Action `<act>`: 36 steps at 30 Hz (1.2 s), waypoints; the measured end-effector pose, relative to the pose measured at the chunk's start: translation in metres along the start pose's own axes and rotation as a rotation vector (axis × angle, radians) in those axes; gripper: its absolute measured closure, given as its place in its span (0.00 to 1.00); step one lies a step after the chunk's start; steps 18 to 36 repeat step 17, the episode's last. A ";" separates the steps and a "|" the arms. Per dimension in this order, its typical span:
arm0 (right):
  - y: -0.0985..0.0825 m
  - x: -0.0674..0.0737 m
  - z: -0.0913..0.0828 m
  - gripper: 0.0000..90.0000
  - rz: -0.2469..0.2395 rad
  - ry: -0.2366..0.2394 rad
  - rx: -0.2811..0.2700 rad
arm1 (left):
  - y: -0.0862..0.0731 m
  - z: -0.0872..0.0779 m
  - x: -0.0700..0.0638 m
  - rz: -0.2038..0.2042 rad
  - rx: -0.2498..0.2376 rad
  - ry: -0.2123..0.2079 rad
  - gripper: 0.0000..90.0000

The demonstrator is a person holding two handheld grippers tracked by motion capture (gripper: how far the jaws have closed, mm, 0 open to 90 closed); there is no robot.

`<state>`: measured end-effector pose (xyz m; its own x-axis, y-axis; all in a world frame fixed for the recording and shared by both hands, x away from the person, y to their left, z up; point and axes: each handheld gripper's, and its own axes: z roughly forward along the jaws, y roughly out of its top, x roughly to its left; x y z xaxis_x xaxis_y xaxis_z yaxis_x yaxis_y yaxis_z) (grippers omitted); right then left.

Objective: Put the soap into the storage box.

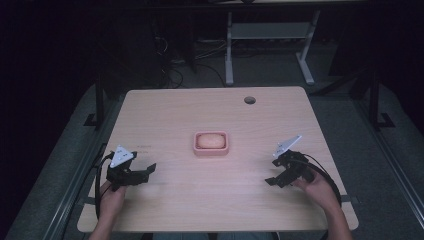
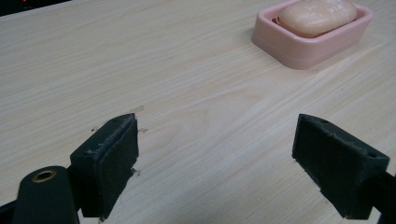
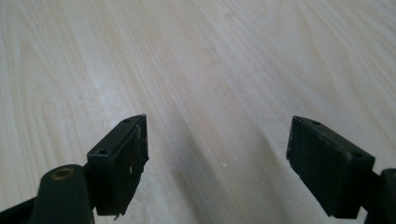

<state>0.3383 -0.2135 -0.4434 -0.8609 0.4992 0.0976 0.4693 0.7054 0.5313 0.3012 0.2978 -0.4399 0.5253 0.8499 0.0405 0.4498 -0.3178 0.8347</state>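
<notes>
Table: pale wooden tabletop [image 1: 165, 115], fine straight grain, matte.
Dish: pink rounded-rectangle plastic soap dish [image 1: 211, 150], mid-table, between the tongs and well apart from both.
Soap: smooth peach oval soap bar [image 1: 210, 141], lying inside the dish.
Left gripper [image 1: 150, 169]: released, nothing between the jaws.
Right gripper [image 1: 272, 181]: released, nothing between the jaws.

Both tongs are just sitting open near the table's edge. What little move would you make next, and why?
Probably ease the left tongs forward toward the pink soap dish. They are open and empty, and the soap lies in the dish ahead of them, untouched at the table's middle.
</notes>
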 end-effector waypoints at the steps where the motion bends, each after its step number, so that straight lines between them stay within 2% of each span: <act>1: -0.002 0.001 -0.001 0.23 -0.002 -0.005 -0.006 | 0.000 0.000 0.000 0.003 0.001 0.000 0.16; 7: -0.018 0.013 -0.004 0.22 0.023 -0.035 -0.043 | -0.001 0.002 -0.002 0.002 0.011 -0.015 0.16; 11: -0.030 0.021 -0.010 0.22 0.042 -0.048 -0.069 | 0.002 0.004 -0.004 0.017 0.022 -0.030 0.16; 12: -0.033 0.023 -0.013 0.21 0.057 -0.046 -0.084 | 0.003 0.005 -0.006 0.005 0.015 -0.034 0.16; 17: -0.044 0.035 -0.018 0.20 0.078 -0.096 -0.138 | 0.007 0.006 -0.008 -0.002 0.026 -0.054 0.16; 36: -0.044 0.035 -0.018 0.20 0.078 -0.096 -0.138 | 0.007 0.006 -0.008 -0.002 0.026 -0.054 0.16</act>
